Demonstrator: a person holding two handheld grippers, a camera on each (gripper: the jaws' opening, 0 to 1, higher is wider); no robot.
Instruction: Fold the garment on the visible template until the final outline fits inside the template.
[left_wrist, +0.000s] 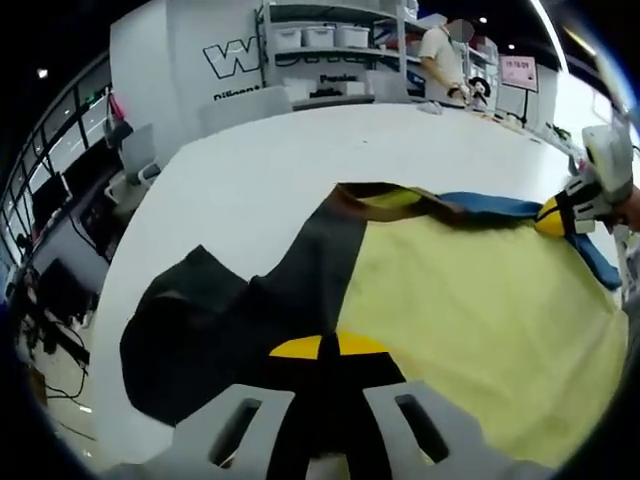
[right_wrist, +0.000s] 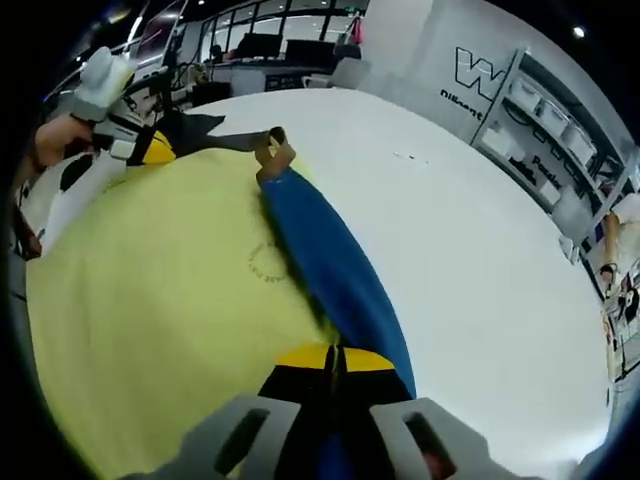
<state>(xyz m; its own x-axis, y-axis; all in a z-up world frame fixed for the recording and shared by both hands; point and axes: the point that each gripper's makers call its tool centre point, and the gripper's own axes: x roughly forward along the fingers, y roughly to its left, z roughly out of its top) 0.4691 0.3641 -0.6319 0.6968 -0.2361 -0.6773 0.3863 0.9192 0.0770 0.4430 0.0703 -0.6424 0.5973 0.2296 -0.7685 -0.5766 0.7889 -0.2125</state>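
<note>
The garment (left_wrist: 470, 330), a yellow shirt with a black sleeve (left_wrist: 200, 330) and a blue sleeve (right_wrist: 335, 265), lies on the white table (left_wrist: 300, 160); I cannot make out a template outline near it. The left gripper (left_wrist: 330, 350) has its jaws closed together on the black sleeve, just where this sleeve joins the yellow body. The right gripper (right_wrist: 335, 362) has its jaws closed on the blue sleeve, at the opposite edge of the yellow body. Each gripper is also seen in the other view, beside the yellow body.

I judge that the step in hand is a fold of both sleeves over the yellow body. To do it well, both grippers should lift only a little above the yellow body, then travel together toward its middle line, so the cloth stays tight between them and does not wrinkle. The brown collar (right_wrist: 272, 150) is a good guide for this middle line. The sleeves should be laid flat on the yellow body before release.
</note>
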